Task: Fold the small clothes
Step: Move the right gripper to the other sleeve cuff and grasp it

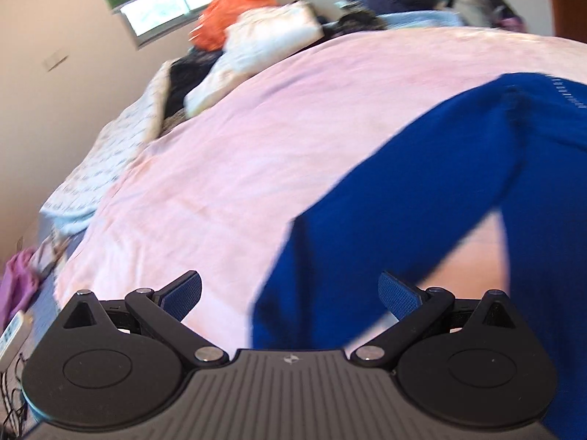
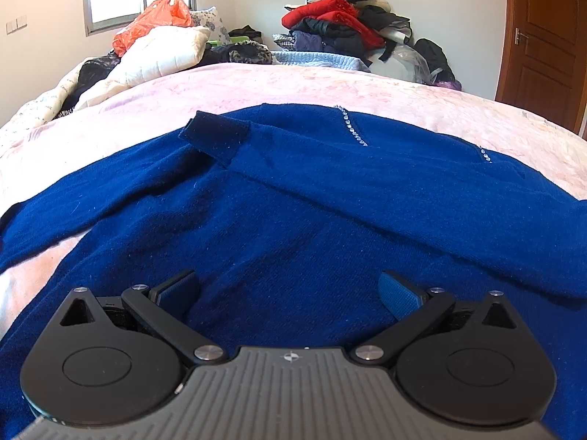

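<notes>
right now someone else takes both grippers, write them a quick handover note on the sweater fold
Left gripper: open, empty, low over the pink blanket beside the sweater's left sleeve.
Right gripper: open, empty, over the sweater body.
Sweater: blue, spread flat on the blanket.
Done: right sleeve folded across the chest, cuff near the middle.
Left: the left sleeve lies out to the side; fold it in, then fold the body up.

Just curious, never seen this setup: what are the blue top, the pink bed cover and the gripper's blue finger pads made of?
The blue top looks like a soft, matte fine knit with slight fuzz and small sparkly studs. The pink bed cover seems a soft, matte, faintly patterned fabric. The finger pads look like textured rubber or plastic; which one is unclear.
</notes>
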A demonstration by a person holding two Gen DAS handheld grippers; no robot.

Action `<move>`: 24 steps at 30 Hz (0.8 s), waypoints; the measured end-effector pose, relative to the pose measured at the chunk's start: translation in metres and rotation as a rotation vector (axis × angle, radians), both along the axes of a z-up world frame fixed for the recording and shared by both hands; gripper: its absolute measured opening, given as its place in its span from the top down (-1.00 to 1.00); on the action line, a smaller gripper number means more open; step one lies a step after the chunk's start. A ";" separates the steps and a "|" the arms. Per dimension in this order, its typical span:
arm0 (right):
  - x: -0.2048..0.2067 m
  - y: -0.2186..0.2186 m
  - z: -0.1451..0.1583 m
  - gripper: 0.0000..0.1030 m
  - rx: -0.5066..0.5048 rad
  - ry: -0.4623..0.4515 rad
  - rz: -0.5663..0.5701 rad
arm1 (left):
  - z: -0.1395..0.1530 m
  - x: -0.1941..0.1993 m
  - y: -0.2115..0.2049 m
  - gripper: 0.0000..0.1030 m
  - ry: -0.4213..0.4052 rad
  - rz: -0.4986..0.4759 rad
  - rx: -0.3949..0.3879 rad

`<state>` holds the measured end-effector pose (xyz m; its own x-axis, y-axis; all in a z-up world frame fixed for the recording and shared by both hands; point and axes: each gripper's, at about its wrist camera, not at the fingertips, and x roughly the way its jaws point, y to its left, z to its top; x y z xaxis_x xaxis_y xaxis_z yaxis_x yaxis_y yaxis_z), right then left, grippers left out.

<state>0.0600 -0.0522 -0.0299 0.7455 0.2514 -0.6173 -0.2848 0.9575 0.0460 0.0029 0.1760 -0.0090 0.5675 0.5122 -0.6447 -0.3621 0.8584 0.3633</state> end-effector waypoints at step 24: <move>-0.030 0.081 0.066 -0.97 0.246 0.058 0.468 | 0.019 -0.031 0.134 -1.00 0.002 0.308 0.087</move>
